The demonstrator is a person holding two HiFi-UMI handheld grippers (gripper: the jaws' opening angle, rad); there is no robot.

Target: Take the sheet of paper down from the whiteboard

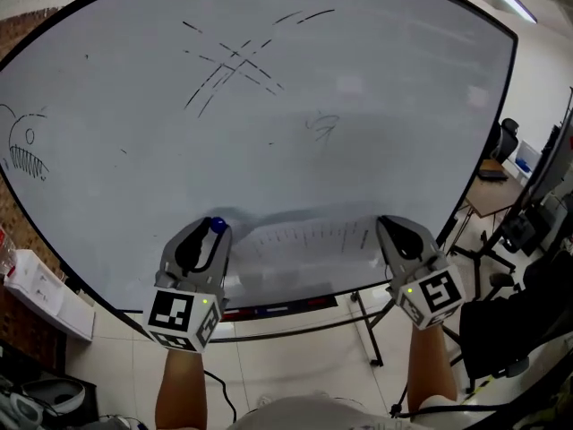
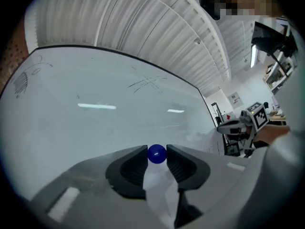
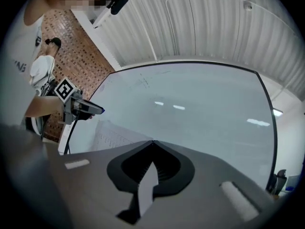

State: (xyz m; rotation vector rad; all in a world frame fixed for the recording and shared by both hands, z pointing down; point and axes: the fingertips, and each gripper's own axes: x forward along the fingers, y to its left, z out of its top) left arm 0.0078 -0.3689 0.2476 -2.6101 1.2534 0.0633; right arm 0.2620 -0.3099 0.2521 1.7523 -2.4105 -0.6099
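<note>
The sheet of paper (image 1: pixel 309 238) hangs low in front of the whiteboard (image 1: pixel 269 124), stretched between my two grippers. My left gripper (image 1: pixel 215 227) pinches a blue ball magnet (image 1: pixel 217 225) at the sheet's left corner. In the left gripper view the magnet (image 2: pixel 157 154) sits between the jaw tips, with white paper (image 2: pixel 161 187) running back between the jaws. My right gripper (image 1: pixel 383 223) is shut on the sheet's right corner. A strip of paper (image 3: pixel 148 187) shows inside the jaws of the right gripper (image 3: pixel 153 141), and the sheet (image 3: pixel 112 136) spreads towards the left gripper (image 3: pixel 90 109).
The whiteboard carries crossed scribbles (image 1: pixel 237 61) and a fish doodle (image 1: pixel 25 150). Its tray (image 1: pixel 269 310) and stand leg (image 1: pixel 369 330) are below my hands. Office chairs (image 1: pixel 510 330) and a desk (image 1: pixel 492 191) stand at right, a white shelf (image 1: pixel 45 294) at left.
</note>
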